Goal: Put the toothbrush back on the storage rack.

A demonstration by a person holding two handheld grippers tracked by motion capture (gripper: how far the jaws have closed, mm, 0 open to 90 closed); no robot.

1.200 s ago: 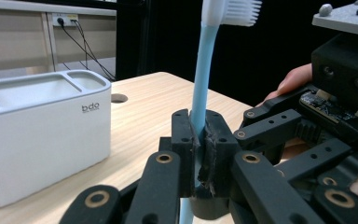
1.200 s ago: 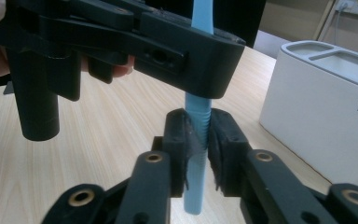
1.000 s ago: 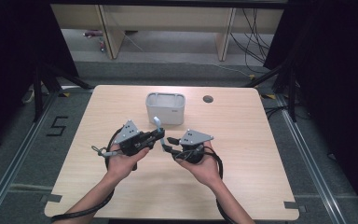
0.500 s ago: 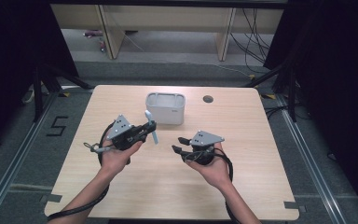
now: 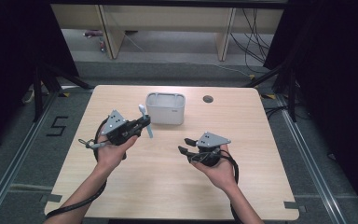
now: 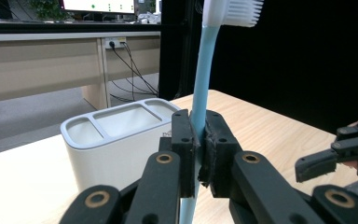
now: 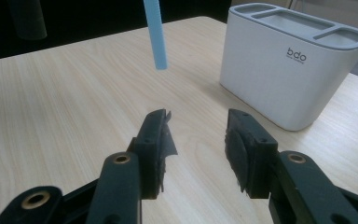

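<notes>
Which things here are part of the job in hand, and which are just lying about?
Part of the job:
- blue toothbrush, clamped upright in the left tongs
- white holder with three compartments, behind the toothbrush
- right tongs, open with nothing between them

Just lying about:
- cable hole in the table
- desks and cables beyond the table

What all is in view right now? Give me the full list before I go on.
toothbrush: 1, light blue with white bristles, upright, clamped in the left tongs
holder: 1, white, three top compartments, far middle of table
table: 1, light wood, round hole near far edge
desks: pale, on floor beyond table
left tongs: 1, black, shut on toothbrush, left of holder
right tongs: 1, black, open, nothing between, jaws have just been opening
hands: 2, from bottom edge
</notes>
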